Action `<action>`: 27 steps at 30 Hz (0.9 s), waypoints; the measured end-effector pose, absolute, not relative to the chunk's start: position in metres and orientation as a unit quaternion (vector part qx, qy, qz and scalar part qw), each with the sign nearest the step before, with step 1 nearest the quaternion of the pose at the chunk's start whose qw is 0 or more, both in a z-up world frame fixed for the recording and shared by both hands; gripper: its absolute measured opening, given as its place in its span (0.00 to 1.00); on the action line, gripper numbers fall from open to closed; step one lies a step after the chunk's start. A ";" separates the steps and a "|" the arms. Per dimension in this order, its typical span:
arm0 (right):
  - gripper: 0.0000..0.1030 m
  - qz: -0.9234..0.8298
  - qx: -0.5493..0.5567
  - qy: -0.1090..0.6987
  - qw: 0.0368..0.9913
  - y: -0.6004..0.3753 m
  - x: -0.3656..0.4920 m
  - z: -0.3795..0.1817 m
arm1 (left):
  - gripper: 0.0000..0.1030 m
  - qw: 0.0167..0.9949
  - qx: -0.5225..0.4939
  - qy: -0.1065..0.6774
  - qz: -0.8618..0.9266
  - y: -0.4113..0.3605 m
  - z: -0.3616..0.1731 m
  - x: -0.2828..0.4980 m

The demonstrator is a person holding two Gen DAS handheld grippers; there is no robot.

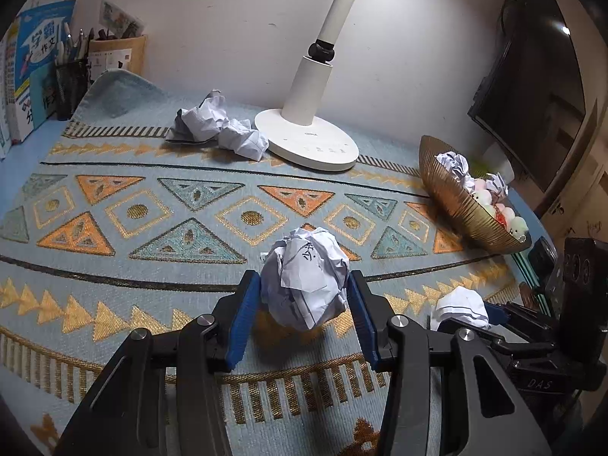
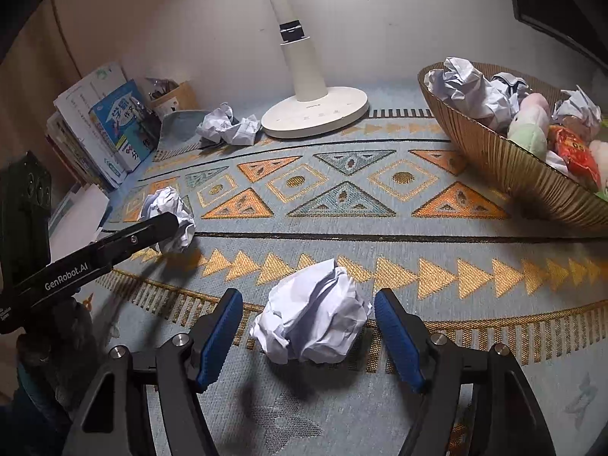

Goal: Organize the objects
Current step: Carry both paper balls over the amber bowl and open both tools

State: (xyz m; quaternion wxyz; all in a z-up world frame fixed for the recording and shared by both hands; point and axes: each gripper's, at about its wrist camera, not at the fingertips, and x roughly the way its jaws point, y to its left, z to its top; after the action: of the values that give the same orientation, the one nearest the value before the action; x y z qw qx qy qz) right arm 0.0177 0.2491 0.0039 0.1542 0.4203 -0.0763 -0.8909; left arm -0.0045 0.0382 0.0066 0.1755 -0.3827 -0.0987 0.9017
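Near, left: the left gripper (image 1: 304,296), blue-padded and black-framed, is clamped on a crumpled white paper ball with handwriting (image 1: 306,277). Both pads press its sides, and the shadow beneath suggests it hangs just clear of the cloth, likely held for carrying to the bowl.

Near, right: the right gripper (image 2: 308,332) has its fingers apart, one either side of a second crumpled white paper ball (image 2: 313,313). The pads do not touch it and it rests on the cloth. Judged step: positioned to close on it.

Surface: one counter spread with a blue woven cloth patterned in orange and gold triangles (image 2: 342,197).

Middle, right: one ribbed gold oval bowl (image 2: 505,163), evidently the collecting place. It already holds about four paper balls, several soft pastel toys and one red packet.

Far, centre: one white desk lamp with a round base (image 2: 315,112). Two loose paper balls (image 2: 228,127) lie just left of the base, touching each other, not yet collected.

Far, left: a stack of books (image 2: 114,129) leaning by the wall, one black mesh pen holder (image 1: 70,83), one tan box of pens (image 1: 117,55).

Count of paper balls outside the bowl: four.
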 end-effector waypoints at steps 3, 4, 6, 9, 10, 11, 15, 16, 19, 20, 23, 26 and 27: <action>0.46 -0.893 0.417 -0.062 0.157 0.243 0.019 0.004 | 0.43 0.175 -0.383 -0.098 0.902 0.038 0.006 -0.005; 0.46 -0.894 0.415 -0.057 0.157 0.242 0.020 0.005 | 0.43 0.175 -0.383 -0.097 0.902 0.039 0.006 -0.005; 0.45 -0.897 0.409 -0.057 0.156 0.243 0.022 0.007 | 0.43 0.173 -0.384 -0.094 0.902 0.040 0.006 -0.005; 0.45 -0.902 0.394 -0.081 0.154 0.254 0.025 0.014 | 0.43 0.171 -0.384 -0.072 0.905 0.049 0.009 -0.004; 0.45 -0.903 0.392 -0.093 0.151 0.260 0.025 0.017 | 0.43 0.177 -0.385 -0.066 0.903 0.054 0.012 -0.004; 0.45 -0.904 0.389 -0.103 0.146 0.267 0.024 0.022 | 0.43 0.188 -0.384 -0.062 0.902 0.061 0.017 -0.005; 0.45 -0.926 0.338 -0.132 0.104 0.310 0.024 0.066 | 0.43 0.244 -0.366 -0.058 0.896 0.104 0.050 -0.017; 0.46 -0.934 0.319 -0.140 0.086 0.324 0.025 0.079 | 0.43 0.256 -0.359 -0.053 0.896 0.117 0.059 -0.023; 0.46 -0.949 0.276 -0.155 0.003 0.367 0.021 0.114 | 0.43 0.298 -0.345 -0.041 0.889 0.160 0.081 -0.041; 0.46 -0.949 0.269 -0.162 -0.027 0.381 0.017 0.121 | 0.43 0.311 -0.342 -0.035 0.886 0.176 0.087 -0.049; 0.46 -0.937 0.266 -0.199 -0.109 0.424 0.001 0.128 | 0.43 0.329 -0.336 -0.021 0.882 0.218 0.097 -0.071; 0.46 -0.925 0.270 -0.223 -0.146 0.454 -0.017 0.125 | 0.43 0.342 -0.334 -0.020 0.878 0.248 0.103 -0.096; 0.46 -0.922 0.273 -0.227 -0.156 0.461 -0.023 0.123 | 0.43 0.340 -0.331 -0.017 0.880 0.256 0.104 -0.104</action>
State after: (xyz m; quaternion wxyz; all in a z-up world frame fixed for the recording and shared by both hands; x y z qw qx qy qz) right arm -0.0234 0.4608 0.1232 -0.1560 0.2734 -0.2265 -0.9218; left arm -0.1036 0.2559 0.1041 0.3404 -0.3310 -0.0169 0.8799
